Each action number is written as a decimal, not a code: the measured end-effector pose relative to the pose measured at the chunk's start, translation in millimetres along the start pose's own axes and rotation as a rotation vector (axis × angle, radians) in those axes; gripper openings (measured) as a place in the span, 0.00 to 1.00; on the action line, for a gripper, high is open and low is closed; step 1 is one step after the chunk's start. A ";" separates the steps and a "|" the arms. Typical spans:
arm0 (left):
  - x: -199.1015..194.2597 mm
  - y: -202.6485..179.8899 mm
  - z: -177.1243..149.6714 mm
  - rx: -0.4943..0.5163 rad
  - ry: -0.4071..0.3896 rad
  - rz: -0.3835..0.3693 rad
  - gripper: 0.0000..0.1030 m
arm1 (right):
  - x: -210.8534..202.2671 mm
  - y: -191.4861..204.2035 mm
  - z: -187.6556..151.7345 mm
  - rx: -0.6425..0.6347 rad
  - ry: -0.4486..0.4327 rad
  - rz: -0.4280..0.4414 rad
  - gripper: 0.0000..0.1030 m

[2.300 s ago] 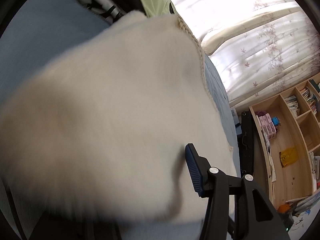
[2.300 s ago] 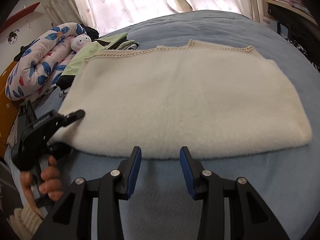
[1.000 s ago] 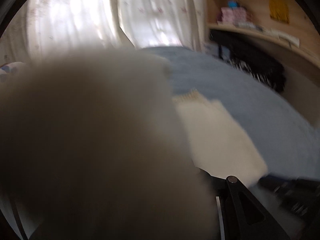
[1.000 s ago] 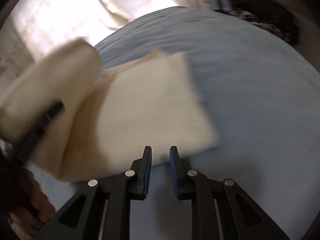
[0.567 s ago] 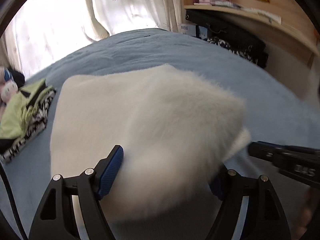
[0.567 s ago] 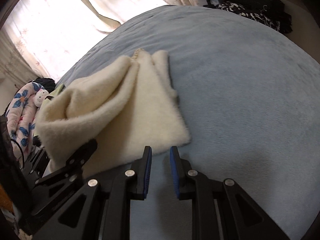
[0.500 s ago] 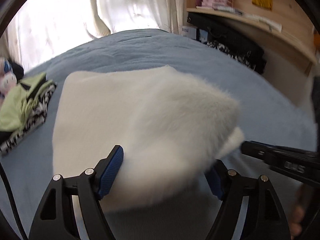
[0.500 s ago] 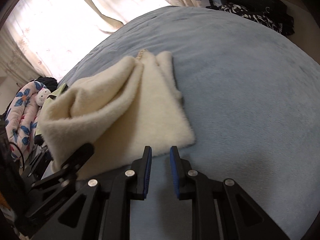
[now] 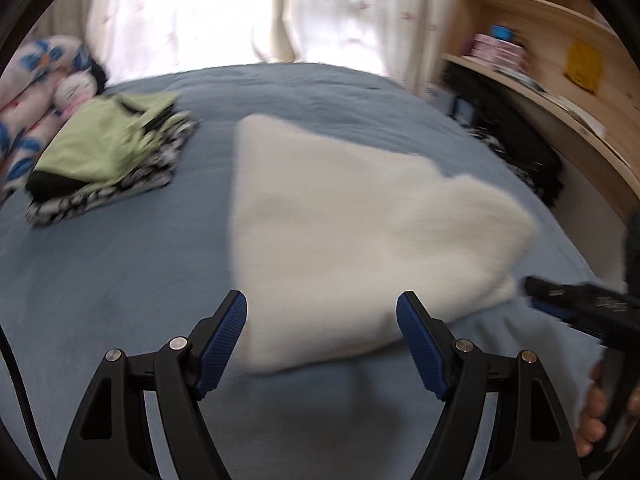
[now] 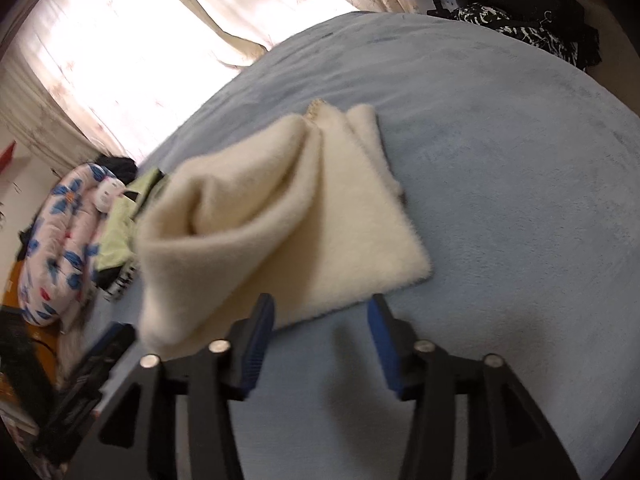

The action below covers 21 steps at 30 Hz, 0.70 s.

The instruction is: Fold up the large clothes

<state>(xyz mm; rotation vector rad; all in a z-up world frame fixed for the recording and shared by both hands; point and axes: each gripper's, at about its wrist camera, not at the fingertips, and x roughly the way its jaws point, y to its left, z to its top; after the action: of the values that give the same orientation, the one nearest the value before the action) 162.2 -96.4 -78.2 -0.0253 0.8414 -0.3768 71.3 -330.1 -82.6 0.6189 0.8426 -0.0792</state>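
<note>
Cream fleece garment (image 9: 344, 232) lying folded over on the blue bed cover (image 9: 120, 272), its upper layer bulging loosely toward the near-left corner in the right wrist view (image 10: 280, 208). The left gripper (image 9: 322, 324) has its jaws spread wide just short of the garment's near edge, holding nothing; the right gripper (image 10: 320, 332) is likewise spread wide and empty at the near edge. A stack of folded clothes (image 9: 108, 160) rests well apart to the left, beside a floral quilt (image 10: 56, 240).
</note>
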 end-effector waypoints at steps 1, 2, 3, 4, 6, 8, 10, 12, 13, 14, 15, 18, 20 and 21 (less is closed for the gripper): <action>3.9 8.3 0.1 -0.030 0.015 0.016 0.74 | -3.4 2.9 2.2 0.003 -0.007 0.019 0.50; 7.2 13.3 0.2 -0.049 0.027 0.022 0.74 | -5.4 6.4 3.7 0.000 -0.011 0.027 0.50; 10.5 19.1 -0.5 -0.074 0.040 0.028 0.74 | -7.7 11.9 6.6 -0.010 -0.014 0.032 0.50; 13.0 24.4 -1.3 -0.093 0.051 0.033 0.74 | -9.3 16.9 8.7 -0.021 -0.016 0.036 0.50; 16.2 31.5 -2.5 -0.111 0.060 0.039 0.74 | -11.9 29.3 16.2 -0.041 -0.020 0.048 0.50; 17.9 35.7 -4.2 -0.112 0.053 0.052 0.74 | -12.2 39.8 24.8 -0.050 -0.015 0.072 0.51; 19.0 36.8 -6.4 -0.101 0.055 0.066 0.74 | -8.6 51.4 34.5 -0.068 -0.001 0.087 0.58; 19.8 37.2 -8.2 -0.095 0.056 0.068 0.74 | 6.3 64.1 44.6 -0.102 0.048 0.100 0.63; 20.1 37.2 -8.6 -0.093 0.057 0.068 0.74 | 18.8 68.4 49.1 -0.111 0.088 0.105 0.63; 20.5 37.1 -8.8 -0.092 0.057 0.068 0.74 | 30.4 71.0 52.0 -0.116 0.127 0.102 0.63; 20.8 37.0 -8.9 -0.091 0.057 0.068 0.74 | 47.0 73.4 55.4 -0.116 0.176 0.090 0.63; 23.6 35.4 -6.3 -0.079 0.059 0.070 0.74 | 93.2 75.8 59.4 -0.137 0.304 0.061 0.38; 29.2 34.6 -2.7 -0.058 0.063 0.083 0.75 | 112.1 72.3 58.9 -0.134 0.368 0.054 0.18; 32.4 34.6 -1.1 -0.051 0.067 0.085 0.75 | 110.9 75.1 60.1 -0.173 0.359 0.048 0.15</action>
<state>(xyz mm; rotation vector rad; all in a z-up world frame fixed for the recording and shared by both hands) 191.9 -74.8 -108.2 -0.0243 0.9147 -0.2779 209.3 -281.8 -96.1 0.4961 1.1669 0.1518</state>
